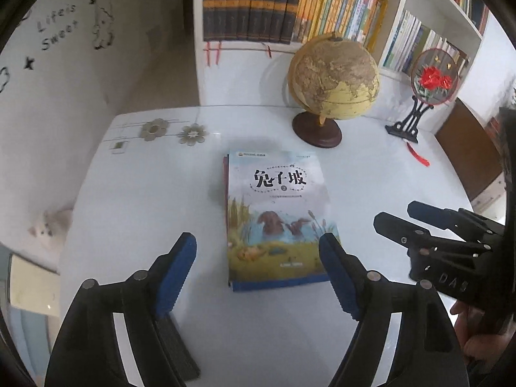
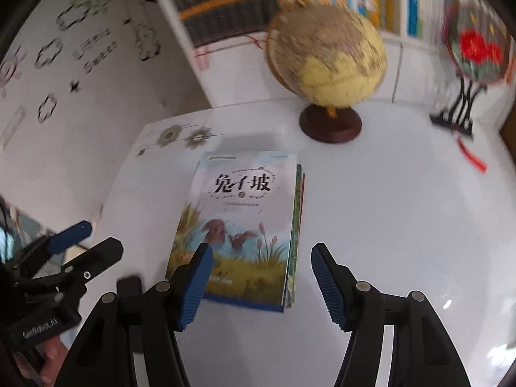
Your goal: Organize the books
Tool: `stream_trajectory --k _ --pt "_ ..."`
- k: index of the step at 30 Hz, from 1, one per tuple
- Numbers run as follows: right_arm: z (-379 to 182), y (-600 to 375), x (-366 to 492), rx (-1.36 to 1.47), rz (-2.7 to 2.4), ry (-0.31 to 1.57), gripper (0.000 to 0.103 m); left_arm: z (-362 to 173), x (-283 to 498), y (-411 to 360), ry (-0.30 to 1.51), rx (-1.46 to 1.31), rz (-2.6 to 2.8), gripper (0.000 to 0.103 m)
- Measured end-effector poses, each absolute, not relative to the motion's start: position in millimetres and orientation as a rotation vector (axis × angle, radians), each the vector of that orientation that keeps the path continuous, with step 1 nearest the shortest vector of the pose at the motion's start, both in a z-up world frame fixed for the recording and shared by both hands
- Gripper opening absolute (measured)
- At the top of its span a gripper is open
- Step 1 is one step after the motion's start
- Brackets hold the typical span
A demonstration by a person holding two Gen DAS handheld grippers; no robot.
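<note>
Blue-padded fingers (image 1: 175,277) of the left gripper (image 1: 258,258) stood spread wide in the left wrist view, nothing between them but bare counter (image 1: 145,200) and the near corner of the book stack (image 1: 274,216). That stack lay flat on the white counter, squared up, its top cover showing reeds, water and large black characters; edges of the books beneath peeked out along one side (how many lay there could not be counted). The right gripper (image 2: 261,258) hung above the stack's near end in its own view, its fingers (image 2: 325,277) parted and pressing on nothing, one pad over the cover's lower corner and the other over bare counter. Each gripper also appeared at the edge of the other's view, and a hand (image 1: 477,332) showed beneath the right one.

Behind the stack stood a globe (image 1: 333,79) on a dark round base, well apart from the books. To its right was a round fan ornament (image 1: 433,75) with red flowers on a black stand, a red tassel trailing onto the counter. A white bookshelf (image 1: 406,6) packed with upright books rose behind both. On the wall to the left were black decals (image 1: 59,29).
</note>
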State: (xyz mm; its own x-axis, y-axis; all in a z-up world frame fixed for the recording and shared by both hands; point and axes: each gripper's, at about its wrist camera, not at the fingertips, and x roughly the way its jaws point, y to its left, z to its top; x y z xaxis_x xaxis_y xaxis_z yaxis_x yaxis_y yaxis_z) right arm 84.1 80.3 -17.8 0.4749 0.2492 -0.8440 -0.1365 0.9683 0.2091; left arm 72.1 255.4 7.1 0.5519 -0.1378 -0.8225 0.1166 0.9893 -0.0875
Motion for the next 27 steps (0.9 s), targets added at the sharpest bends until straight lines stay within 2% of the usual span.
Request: stream_trajectory --k 11,27 --pt "26.7 67.2 25.9 0.08 0.206 0.947 0.063 47.8 20.6 221.9 0.897 -0.004 -0.068 0.077" --pt "36.0 67.2 22.0 0.034 0.17 0.92 0.063 42.2 23.4 226.8 0.902 -0.052 -0.079 0.077"
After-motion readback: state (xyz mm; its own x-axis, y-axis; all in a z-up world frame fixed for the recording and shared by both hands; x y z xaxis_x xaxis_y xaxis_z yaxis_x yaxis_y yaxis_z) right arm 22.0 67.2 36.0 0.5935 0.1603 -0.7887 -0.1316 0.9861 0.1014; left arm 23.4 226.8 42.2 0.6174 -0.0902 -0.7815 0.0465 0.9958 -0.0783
